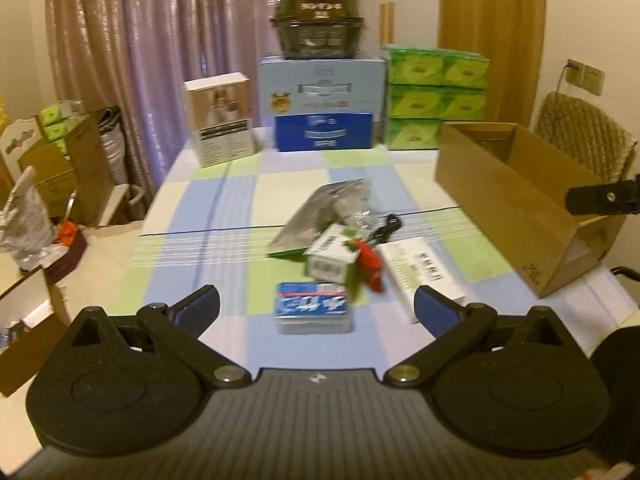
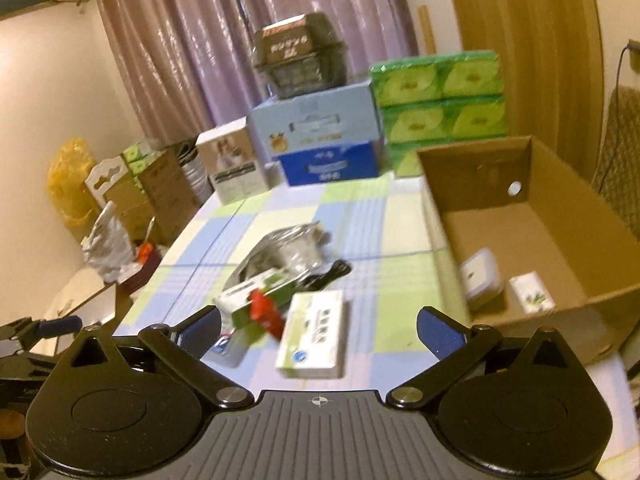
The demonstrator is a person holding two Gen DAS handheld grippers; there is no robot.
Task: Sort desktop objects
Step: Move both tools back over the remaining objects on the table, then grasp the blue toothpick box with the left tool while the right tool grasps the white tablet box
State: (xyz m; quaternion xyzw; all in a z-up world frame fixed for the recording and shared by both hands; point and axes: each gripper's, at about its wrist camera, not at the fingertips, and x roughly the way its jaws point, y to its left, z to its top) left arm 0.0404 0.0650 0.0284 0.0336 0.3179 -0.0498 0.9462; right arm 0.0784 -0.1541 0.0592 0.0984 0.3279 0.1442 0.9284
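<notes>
Both tools are wide open and hold nothing. Closest to the left tool (image 1: 316, 306) sits a small blue box (image 1: 314, 307), right between its two fingers on the worktop (image 1: 192, 216). Closest to the right tool (image 2: 318, 326) lies a white and green box (image 2: 314, 334), also between its fingers.

These two boxes are at the front of a little heap in the middle of the worktop. Just behind them a red thing (image 1: 370, 266) leans on a green and white carton (image 1: 332, 254). Next comes a black cord (image 1: 386, 226), and then a shiny silver bag (image 1: 328, 212) at the back of the heap.

What could go wrong? The things touch and lean on each other. If a tool closes on one box, it could bump the red thing or push the carton away. The cord could catch on a finger and drag along. The silver bag looks slippery and soft, so it might slide out of a grip.

Farther off on the right stands an open brown box (image 2: 560, 184) with two small white things already inside. It sits near the worktop's edge, so a hard bump might shove it off. The pictures are blurry, so aiming could be off too.

Big boxes stand at the very back, by the curtain.
</notes>
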